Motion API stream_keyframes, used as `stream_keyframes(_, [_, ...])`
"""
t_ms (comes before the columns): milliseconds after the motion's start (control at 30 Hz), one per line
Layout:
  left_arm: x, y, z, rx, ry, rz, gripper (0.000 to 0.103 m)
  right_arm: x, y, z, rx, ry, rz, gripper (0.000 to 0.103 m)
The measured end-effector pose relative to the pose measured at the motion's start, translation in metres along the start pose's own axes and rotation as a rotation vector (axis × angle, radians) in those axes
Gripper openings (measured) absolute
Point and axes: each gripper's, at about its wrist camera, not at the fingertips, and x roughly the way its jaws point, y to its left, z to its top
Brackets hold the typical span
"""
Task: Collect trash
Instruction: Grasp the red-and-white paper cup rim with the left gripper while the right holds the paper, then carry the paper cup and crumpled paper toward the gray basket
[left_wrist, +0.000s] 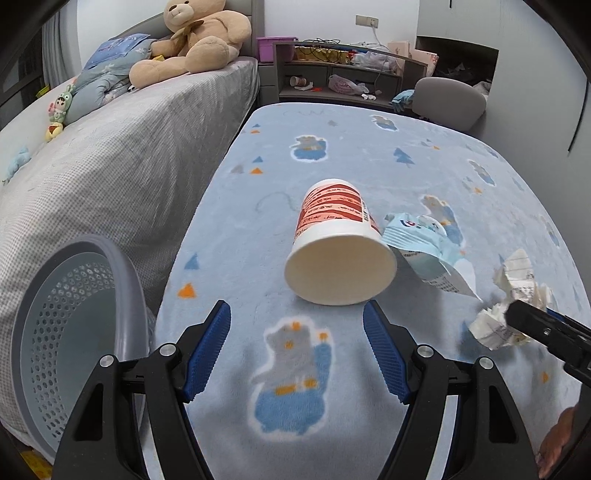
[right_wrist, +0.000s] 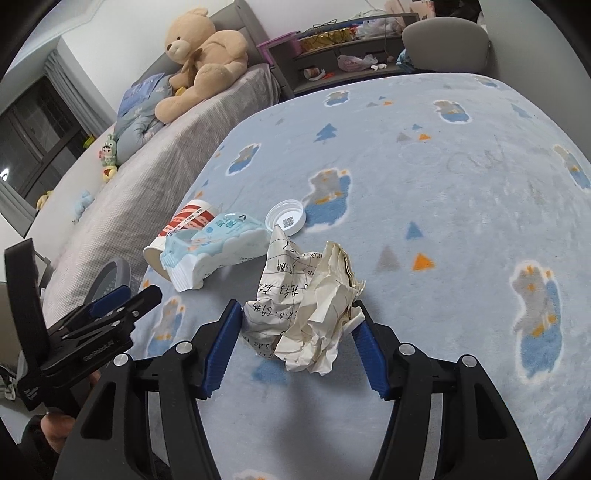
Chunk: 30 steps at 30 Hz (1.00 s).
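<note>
The left gripper (left_wrist: 297, 314) is gaping before a tipped cup (left_wrist: 338, 243) lying beside a wrapper (left_wrist: 424, 240); a basket (left_wrist: 74, 332) is sitting left, crumpled paper (left_wrist: 506, 306) right.

A home bedroom, seemingly a child's. To the left of the tool runs a bed (left_wrist: 122, 155) with a grey cover, a big teddy bear (left_wrist: 195, 40) and small plush toys (left_wrist: 59, 110) on it. Directly ahead spreads a pale blue blanket (left_wrist: 332, 147) printed with cartoon bears. Beyond it stand a cluttered grey desk shelf (left_wrist: 343, 74) and a grey chair (left_wrist: 448, 99).
</note>
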Motion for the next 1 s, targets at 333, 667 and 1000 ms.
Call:
stream_keyframes(333, [0.032,0.003,0.022,-0.055,-0.058,0.052,0.071,0.001,-0.019,0.002,0.035,-0.006,0.023,0.059])
stream_keyframes(667, [0.054,-0.004,0.032,-0.038,-0.037,0.046,0.014,0.004,-0.025,0.003,0.039,0.001,0.021,0.059])
stream_keyframes(1000, [0.031,0.004,0.031,-0.051,-0.061,0.031,0.004,0.0,-0.02,0.0,0.024,-0.001,0.024,0.059])
